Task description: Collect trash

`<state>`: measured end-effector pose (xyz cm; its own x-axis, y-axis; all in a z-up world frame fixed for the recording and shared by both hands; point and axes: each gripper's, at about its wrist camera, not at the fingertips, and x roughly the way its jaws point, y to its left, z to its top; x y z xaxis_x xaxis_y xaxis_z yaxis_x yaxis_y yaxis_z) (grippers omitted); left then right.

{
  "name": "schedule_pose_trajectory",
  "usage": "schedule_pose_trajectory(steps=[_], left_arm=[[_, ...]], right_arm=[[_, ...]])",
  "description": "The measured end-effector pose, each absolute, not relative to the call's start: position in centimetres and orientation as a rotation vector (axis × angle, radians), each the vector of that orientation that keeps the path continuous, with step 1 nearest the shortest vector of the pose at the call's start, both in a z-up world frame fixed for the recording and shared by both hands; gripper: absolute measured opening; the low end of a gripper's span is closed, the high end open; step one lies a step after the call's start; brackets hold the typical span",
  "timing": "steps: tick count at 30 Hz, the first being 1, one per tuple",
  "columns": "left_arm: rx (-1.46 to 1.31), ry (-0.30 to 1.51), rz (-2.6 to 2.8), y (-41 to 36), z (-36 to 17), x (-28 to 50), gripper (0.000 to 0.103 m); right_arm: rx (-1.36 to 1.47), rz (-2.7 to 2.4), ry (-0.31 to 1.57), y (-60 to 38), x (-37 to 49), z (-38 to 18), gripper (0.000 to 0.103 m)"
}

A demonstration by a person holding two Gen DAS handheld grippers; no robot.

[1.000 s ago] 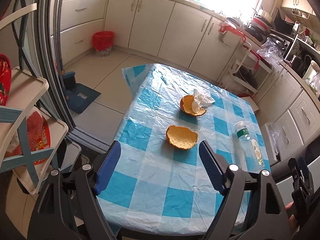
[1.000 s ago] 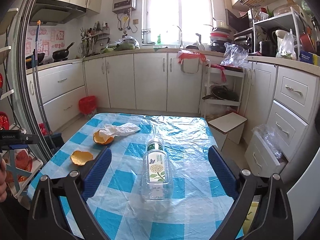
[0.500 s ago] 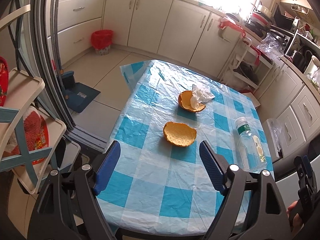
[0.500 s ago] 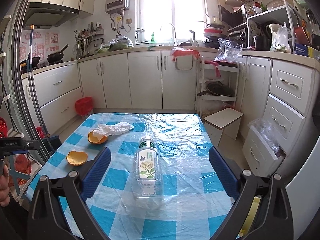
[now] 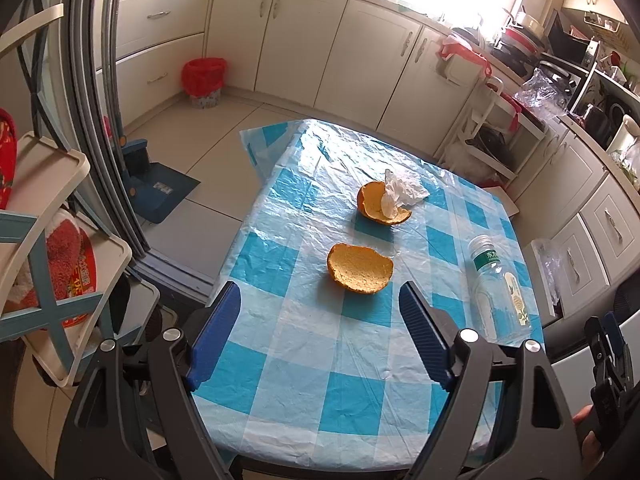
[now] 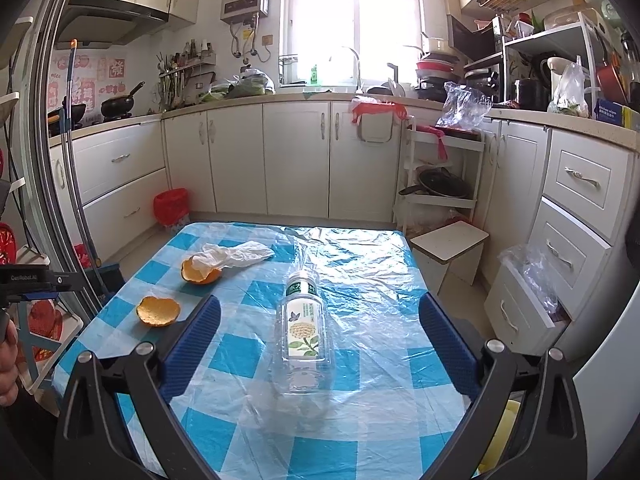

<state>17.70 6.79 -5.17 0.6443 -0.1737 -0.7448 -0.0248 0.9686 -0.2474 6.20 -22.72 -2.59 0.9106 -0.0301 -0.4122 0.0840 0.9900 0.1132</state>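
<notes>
Fingers [image 5: 216, 336] apart; tissue [image 5: 398, 192] in far peel [image 5: 380, 208], bottle [image 6: 305, 328] empty.

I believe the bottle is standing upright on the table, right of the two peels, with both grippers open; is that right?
Not quite: the bottle lies on its side, as the right wrist view shows. It is on the table, right of the two peels, and the left gripper and right gripper are open.
</notes>
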Motion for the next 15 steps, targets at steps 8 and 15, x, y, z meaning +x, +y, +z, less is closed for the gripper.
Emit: schedule_pose_trajectory(steps=[8, 15], left_arm=[[-0.242, 0.872, -0.085, 6.8, -5.3, 17.68, 0.078], [-0.24, 0.874, -0.083, 6.82, -5.41, 17.65, 0.078]], right_arm=[[0.127, -0.059, 0.423, -22.68, 6.19, -2.52, 0.095], [0.122, -0.061, 0.428, -22.74, 6.26, -2.84, 0.095]])
